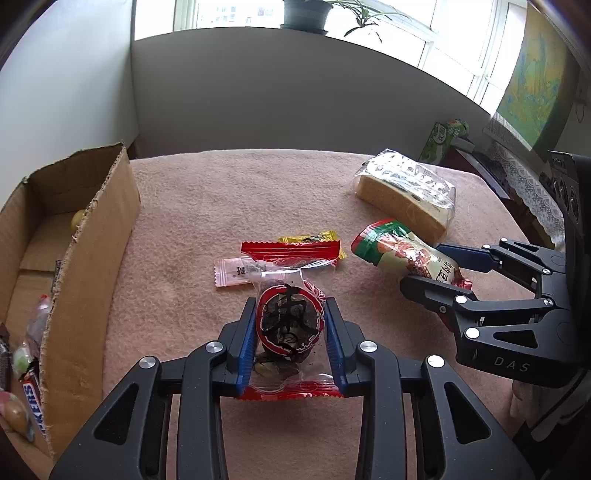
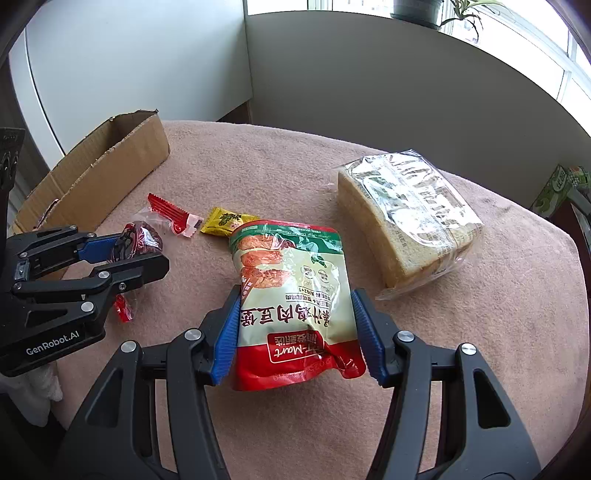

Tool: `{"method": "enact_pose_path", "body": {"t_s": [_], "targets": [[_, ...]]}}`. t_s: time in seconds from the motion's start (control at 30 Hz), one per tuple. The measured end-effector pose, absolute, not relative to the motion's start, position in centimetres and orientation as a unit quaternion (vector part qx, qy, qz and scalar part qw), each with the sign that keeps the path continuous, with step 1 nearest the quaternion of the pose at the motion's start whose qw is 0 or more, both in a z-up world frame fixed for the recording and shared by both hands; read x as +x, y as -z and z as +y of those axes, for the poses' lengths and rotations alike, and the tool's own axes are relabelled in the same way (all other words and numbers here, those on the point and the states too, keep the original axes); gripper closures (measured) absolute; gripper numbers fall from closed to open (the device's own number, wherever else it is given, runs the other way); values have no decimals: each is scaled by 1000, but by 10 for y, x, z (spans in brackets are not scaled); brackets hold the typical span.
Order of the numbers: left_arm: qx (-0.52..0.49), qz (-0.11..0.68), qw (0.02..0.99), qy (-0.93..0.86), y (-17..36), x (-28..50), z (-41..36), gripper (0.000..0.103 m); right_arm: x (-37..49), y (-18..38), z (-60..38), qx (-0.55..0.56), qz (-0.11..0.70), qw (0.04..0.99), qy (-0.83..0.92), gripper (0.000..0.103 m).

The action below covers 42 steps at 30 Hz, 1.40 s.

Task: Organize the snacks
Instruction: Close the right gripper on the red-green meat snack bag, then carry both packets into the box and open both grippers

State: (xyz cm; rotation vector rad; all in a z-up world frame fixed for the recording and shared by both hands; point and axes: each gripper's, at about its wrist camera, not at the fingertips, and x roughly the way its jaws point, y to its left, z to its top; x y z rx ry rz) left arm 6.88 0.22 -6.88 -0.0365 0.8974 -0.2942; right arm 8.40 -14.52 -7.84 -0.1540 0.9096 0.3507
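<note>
Left gripper (image 1: 290, 332) sits closest in its own view, blue pads clamped on both sides of a clear red-printed date packet (image 1: 288, 325). Right gripper (image 2: 295, 328) is likewise closed on the lower sides of a green-and-red snack pouch (image 2: 291, 295); whether either packet is lifted off the cloth can't be told.

Step in hand looks like the pickup of both items at once. Next move, as a guess: carry each across to the cardboard box (image 1: 88, 236) on the left and release inside, clearing its torn upright wall. Box already holds several sweets and a Snickers bar (image 1: 34, 406).

Just beyond the date packet lie a red wrapper (image 1: 291, 249), a pink sachet (image 1: 231, 273) and a yellow sachet (image 1: 314, 238), touching or overlapping. Further right, a bagged bread loaf (image 2: 410, 218), apart from the pouch.

The counter (image 1: 221, 192) is covered in pinkish fleecy cloth. Behind: grey wall, bright window, potted plant (image 1: 304, 14) on the sill, green carton (image 1: 441, 140) far right.
</note>
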Motion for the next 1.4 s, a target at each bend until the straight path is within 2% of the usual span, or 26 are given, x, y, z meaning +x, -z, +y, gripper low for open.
{"method": "enact_pose_path", "body": {"t_s": [0.3, 0.63, 1.07, 1.4], "targets": [[-29, 386, 908, 158, 37, 47, 6, 71, 76, 44, -154, -35, 393, 903, -168, 44], [-66, 334, 932, 127, 4, 31, 60, 71, 80, 14, -105, -27, 359, 911, -202, 44], [-116, 312, 942, 46, 5, 22, 152, 71, 95, 8, -17, -36, 347, 901, -257, 43], [-132, 329, 935, -4, 18, 32, 198, 71, 114, 21, 48, -51, 353, 887, -292, 42]]}}
